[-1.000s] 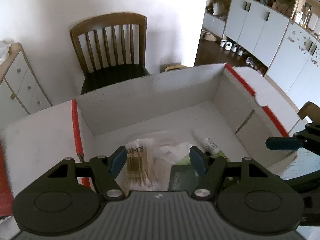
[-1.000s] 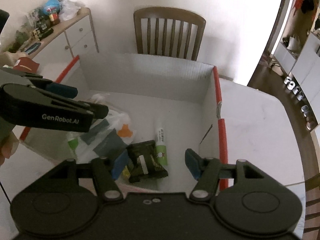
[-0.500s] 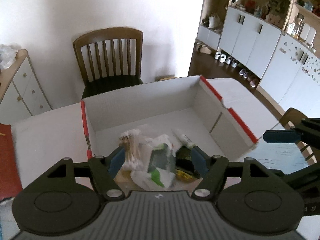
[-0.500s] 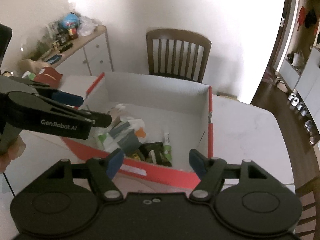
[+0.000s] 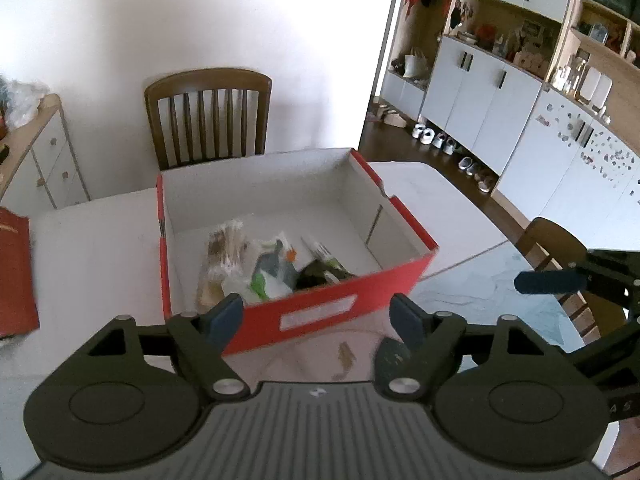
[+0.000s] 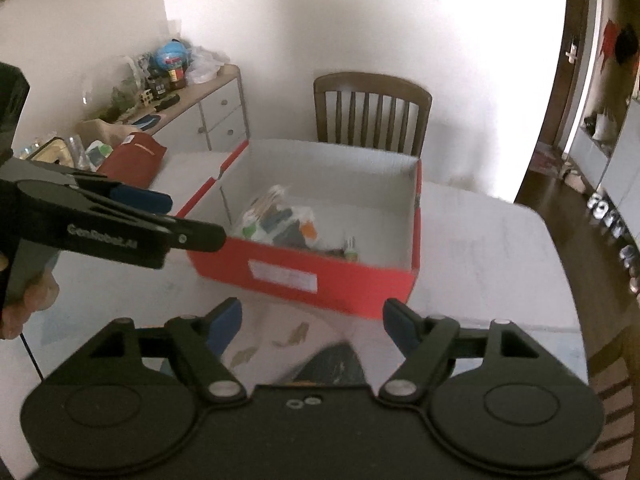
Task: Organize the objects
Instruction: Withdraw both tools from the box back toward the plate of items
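While its lid is off, the red shoebox [image 5: 320,304] stands toward the far edge of the white bench [image 5: 96,248], its white inside showing and its long labelled wall facing the cameras. In the box, gathered against that near wall, lie a clear pack of cotton swabs [image 5: 220,256], a crumpled white plastic bag [image 5: 268,276] with green and orange marks, a small white tube [image 5: 322,252] and a dark packet [image 5: 316,276]; the far half of its floor is bare. The left tool [image 5: 316,316] hangs short of the box's near wall, its blue pads wide apart with nothing between them, the jaws having just been opening. The right tool [image 6: 312,320] sits likewise on the near side of the box, jaws spread and empty, also just been opening. A red lid [image 5: 16,276] lies at the bench's left edge. A wooden chair [image 5: 208,116] stands behind the far edge.
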### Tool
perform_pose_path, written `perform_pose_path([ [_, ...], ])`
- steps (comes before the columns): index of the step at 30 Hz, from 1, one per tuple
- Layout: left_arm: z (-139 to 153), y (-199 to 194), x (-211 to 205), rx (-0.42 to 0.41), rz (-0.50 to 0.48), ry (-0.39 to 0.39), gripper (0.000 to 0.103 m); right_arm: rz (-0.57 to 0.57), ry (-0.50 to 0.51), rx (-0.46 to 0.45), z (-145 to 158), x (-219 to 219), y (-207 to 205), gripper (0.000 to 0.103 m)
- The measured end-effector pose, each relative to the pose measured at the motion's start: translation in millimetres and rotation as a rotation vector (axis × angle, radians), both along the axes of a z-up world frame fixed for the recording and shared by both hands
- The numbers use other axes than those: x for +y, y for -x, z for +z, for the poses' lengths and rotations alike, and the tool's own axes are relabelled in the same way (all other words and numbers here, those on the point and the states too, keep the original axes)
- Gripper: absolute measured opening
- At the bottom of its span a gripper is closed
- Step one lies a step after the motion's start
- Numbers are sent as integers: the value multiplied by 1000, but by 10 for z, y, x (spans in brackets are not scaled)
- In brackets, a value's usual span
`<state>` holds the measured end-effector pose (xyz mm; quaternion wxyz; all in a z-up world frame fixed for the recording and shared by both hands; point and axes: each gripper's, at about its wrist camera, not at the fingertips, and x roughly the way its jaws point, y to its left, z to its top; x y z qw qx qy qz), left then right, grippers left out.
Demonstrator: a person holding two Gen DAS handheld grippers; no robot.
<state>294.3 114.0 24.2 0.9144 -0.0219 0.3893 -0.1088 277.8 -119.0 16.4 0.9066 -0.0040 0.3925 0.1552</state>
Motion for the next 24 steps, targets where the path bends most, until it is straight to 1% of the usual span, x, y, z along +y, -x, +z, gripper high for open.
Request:
perform_pose_path([
  [4, -71, 230, -31, 12, 5, 0, 80, -5, -5, 24, -107, -63, 217, 80],
  [7, -163, 379, -62, 29, 8, -6, 80, -6, 3, 33, -200, -102, 373, 87],
  [10, -275, 520, -77, 46, 14, 0, 81, -11, 10, 38, -280, -136, 520, 89],
  [12, -357, 593, -80, 64, 20, 11, 86, -12, 6, 51, -340, -166, 590, 89],
  [16, -538, 734, -121, 92, 32, 23, 88, -25, 1, 78, -475, -224, 713, 89],
  [18, -631, 790, -142, 104, 39, 25, 98, -33, -1, 92, -537, -236, 753, 89],
  [19, -676, 824, -152, 107, 45, 27, 100, -34, -3, 99, -567, -238, 772, 89],
  [24, -900, 939, -215, 128, 62, 17, 101, -33, -2, 129, -711, -209, 843, 89],
])
